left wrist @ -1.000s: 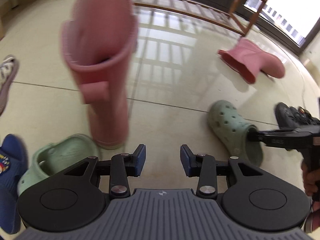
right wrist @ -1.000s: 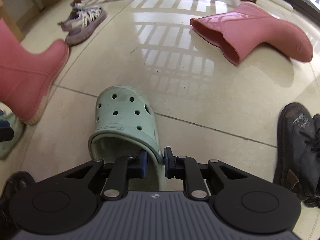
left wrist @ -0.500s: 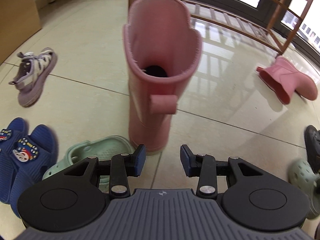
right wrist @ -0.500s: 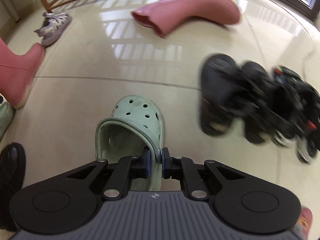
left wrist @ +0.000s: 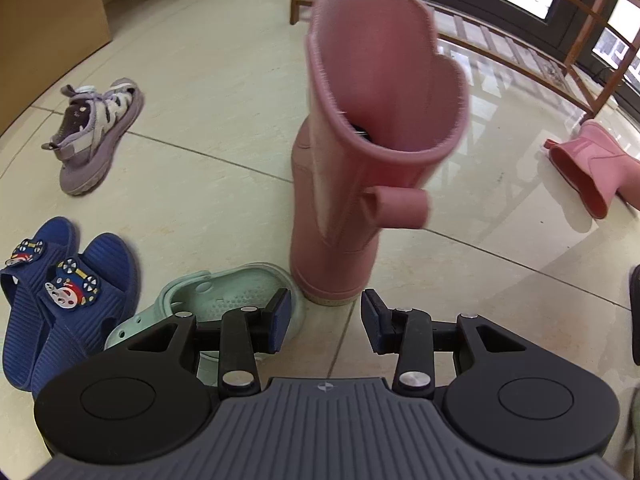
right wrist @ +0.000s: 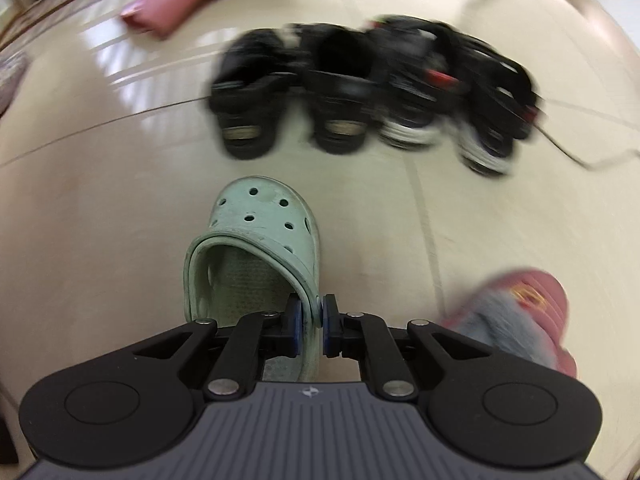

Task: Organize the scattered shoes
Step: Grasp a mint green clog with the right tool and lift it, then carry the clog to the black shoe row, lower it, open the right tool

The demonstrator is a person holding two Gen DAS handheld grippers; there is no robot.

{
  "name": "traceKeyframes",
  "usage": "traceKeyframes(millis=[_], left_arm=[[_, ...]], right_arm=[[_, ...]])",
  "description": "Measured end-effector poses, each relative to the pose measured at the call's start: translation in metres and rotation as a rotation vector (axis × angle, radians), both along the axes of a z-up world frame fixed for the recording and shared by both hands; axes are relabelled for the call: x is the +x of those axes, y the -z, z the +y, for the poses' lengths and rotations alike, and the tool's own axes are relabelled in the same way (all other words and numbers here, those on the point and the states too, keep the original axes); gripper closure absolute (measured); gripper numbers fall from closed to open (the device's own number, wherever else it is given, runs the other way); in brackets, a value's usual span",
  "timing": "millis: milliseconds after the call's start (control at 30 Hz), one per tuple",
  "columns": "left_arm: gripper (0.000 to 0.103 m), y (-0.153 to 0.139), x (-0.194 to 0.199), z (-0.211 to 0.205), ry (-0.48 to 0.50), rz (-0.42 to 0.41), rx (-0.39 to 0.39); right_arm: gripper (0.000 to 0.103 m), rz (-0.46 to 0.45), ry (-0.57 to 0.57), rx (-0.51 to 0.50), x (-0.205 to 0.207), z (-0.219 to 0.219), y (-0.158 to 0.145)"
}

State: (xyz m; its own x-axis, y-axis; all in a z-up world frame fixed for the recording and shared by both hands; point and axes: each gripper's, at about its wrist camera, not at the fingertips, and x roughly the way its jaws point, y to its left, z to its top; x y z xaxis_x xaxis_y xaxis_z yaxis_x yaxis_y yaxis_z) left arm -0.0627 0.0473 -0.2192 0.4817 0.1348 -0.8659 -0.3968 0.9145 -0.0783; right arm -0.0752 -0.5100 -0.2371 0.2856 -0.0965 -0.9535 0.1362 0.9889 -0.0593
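Clog (right wrist: 264,248), mint green, pinched at its heel rim in the right gripper (right wrist: 308,320), has swung away from the pink boots toward a row of black shoes (right wrist: 360,92), probably to rejoin its mate (left wrist: 224,300), while the left gripper (left wrist: 326,320) hovers with fingers wide and empty.

The floor (left wrist: 224,92) is glossy polished tile that mirrors the window light, and the shoe rack (left wrist: 576,56) is varnished wood. The upright pink rain boot (left wrist: 360,152) looks like smooth matt rubber, and the mint green clog (right wrist: 260,248) like matt foam plastic, perforated on top and scuffed. The blue slides (left wrist: 68,300) have ribbed rubbery straps, and the lilac sneaker (left wrist: 96,132) is cloth with a rubbery sole.
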Motion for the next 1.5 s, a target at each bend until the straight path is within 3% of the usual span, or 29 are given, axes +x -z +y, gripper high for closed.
traceKeyframes(millis=[267,400,433,567,667,867,1100,1167,1333,1500], left_arm=[[0.061,0.001,-0.002,0.008,-0.029,0.005,0.007],[0.058,0.0,-0.006,0.012,-0.061,0.008,0.002],[0.056,-0.001,-0.007,0.014,-0.072,0.007,0.001],[0.052,-0.004,-0.014,0.02,-0.117,0.005,0.013],[0.049,-0.007,-0.02,0.028,-0.165,0.006,0.024],[0.049,0.001,-0.022,0.052,-0.32,0.108,0.057],[0.049,0.03,-0.007,0.058,-0.361,0.215,0.114],[0.05,0.037,-0.004,0.059,-0.368,0.242,0.127],[0.08,0.033,-0.006,0.048,-0.308,0.222,0.204],[0.086,0.023,-0.012,0.049,-0.289,0.228,0.145]], right_arm=[[0.092,-0.034,0.107,-0.087,0.012,-0.033,0.015],[0.089,-0.024,0.143,-0.082,0.02,-0.043,0.02],[0.086,-0.026,0.149,-0.083,0.02,-0.042,0.019],[0.053,-0.044,0.157,-0.074,0.018,-0.034,0.01],[0.05,-0.065,0.129,-0.083,0.017,-0.02,0.002],[0.048,-0.072,0.12,-0.089,0.018,-0.009,-0.007],[0.042,-0.076,0.153,-0.096,0.013,-0.013,-0.011],[0.042,-0.074,0.156,-0.097,0.012,-0.013,-0.01],[0.04,-0.071,0.156,-0.094,0.012,-0.012,-0.008],[0.039,-0.074,0.158,-0.1,0.01,-0.013,-0.009]])
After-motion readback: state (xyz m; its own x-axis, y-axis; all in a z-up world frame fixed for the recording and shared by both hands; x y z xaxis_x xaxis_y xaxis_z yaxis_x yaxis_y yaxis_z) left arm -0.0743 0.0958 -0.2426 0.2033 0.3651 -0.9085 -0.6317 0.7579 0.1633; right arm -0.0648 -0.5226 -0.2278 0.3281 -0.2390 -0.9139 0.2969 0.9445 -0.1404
